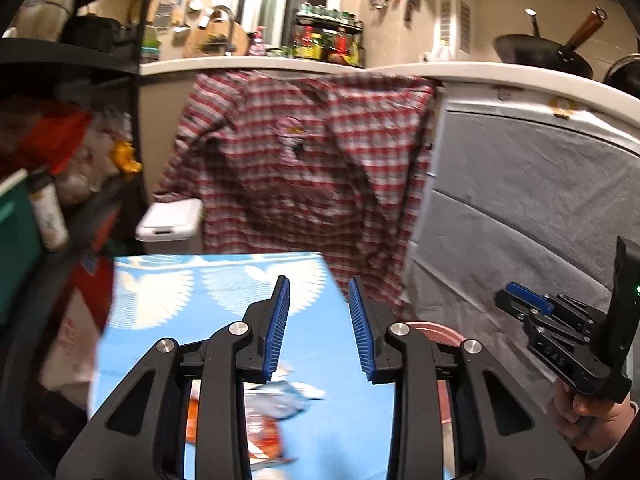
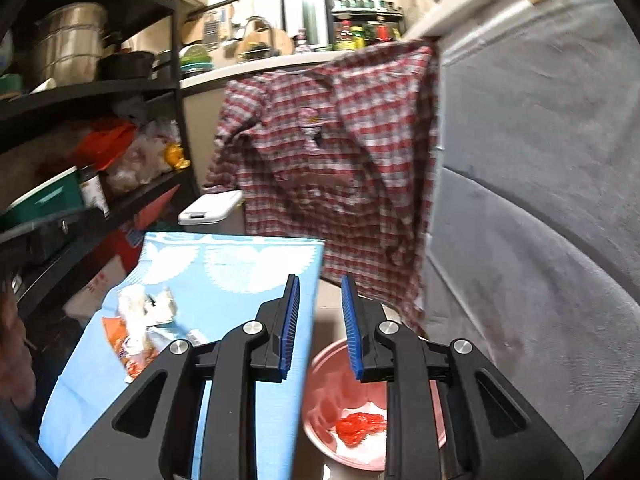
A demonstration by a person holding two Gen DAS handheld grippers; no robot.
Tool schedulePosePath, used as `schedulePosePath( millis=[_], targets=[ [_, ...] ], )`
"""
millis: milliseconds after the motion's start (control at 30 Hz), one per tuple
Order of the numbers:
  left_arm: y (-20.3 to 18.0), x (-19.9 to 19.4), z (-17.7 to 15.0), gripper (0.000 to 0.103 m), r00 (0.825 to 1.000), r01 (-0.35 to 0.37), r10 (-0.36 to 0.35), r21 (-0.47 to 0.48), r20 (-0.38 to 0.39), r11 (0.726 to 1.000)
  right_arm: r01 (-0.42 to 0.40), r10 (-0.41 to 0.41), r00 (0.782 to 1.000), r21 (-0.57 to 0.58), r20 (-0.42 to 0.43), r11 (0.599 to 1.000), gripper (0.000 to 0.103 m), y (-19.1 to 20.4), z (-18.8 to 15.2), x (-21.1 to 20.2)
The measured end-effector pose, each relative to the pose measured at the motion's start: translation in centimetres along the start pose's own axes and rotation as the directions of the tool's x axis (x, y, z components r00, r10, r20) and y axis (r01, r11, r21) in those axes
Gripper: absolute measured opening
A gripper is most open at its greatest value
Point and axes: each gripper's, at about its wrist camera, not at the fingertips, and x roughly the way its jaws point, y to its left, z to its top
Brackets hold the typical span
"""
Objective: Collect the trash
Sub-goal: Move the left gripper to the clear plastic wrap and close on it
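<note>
My left gripper [image 1: 319,328]: jaws parted, nothing between the blue pads, held over the light blue table [image 1: 224,280] at lower centre of its view.

My right gripper [image 2: 319,328]: jaws parted, empty, raised above the gap between the table's right edge and the pink bucket [image 2: 320,376]. It also shows at the right edge of the left view, gripped by a hand [image 1: 592,416].

Trash on table: crumpled wrappers [image 2: 140,332], white and orange, at lower left of the right view, lying on the blue surface; in the left view they sit at bottom centre, partly hidden behind the gripper's linkage.

Trash in bucket: a red crumpled scrap [image 2: 360,426] on the bucket floor, lower centre-right, partly behind the right finger arm.

Surroundings:
- Red-and-white plaid shirt [image 2: 328,160], hanging from the counter edge at centre frame, its hem reaching down near the bucket.
- White lidded bin [image 2: 210,208], behind the table's far edge, left of the shirt.
- Black shelving rack [image 2: 100,88], left side, carrying a steel pot [image 2: 68,48], bags and boxes, close against the table's left edge.
- Grey cloth-covered panel [image 2: 540,200], filling the right side.
- Wok [image 1: 540,54] on the counter, upper right of the left view.
</note>
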Motion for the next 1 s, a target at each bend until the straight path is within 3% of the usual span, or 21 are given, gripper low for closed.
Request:
schedulePosePath(
  millis=[333,567,667,1000],
  targets=[
    [7.9,-1.7,-2.2,0.027,0.996,-0.091,0.089,-0.078,-0.028,0.993,-0.101,0.101,0.995,-0.022,-0.004,0.995,0.016,3.6,0.1,0.7],
    [12.2,0.1,-5.4,0.025,0.989,-0.111,0.096,-0.145,-0.111,0.983,-0.186,0.184,0.982,-0.037,-0.050,0.982,0.011,6.6,-0.6,2.5],
    [13.9,1.0,-6.3,0.025,0.988,-0.093,0.065,-0.198,-0.143,0.976,-0.213,0.211,0.975,-0.036,-0.070,0.976,0.011,7.7,-0.7,3.5],
    [15.2,4.2,-8.3,0.025,0.979,-0.076,0.036,-0.189,-0.203,0.979,-0.277,0.269,0.955,-0.055,-0.125,0.959,0.011,10.7,-1.3,7.5]
  ],
)
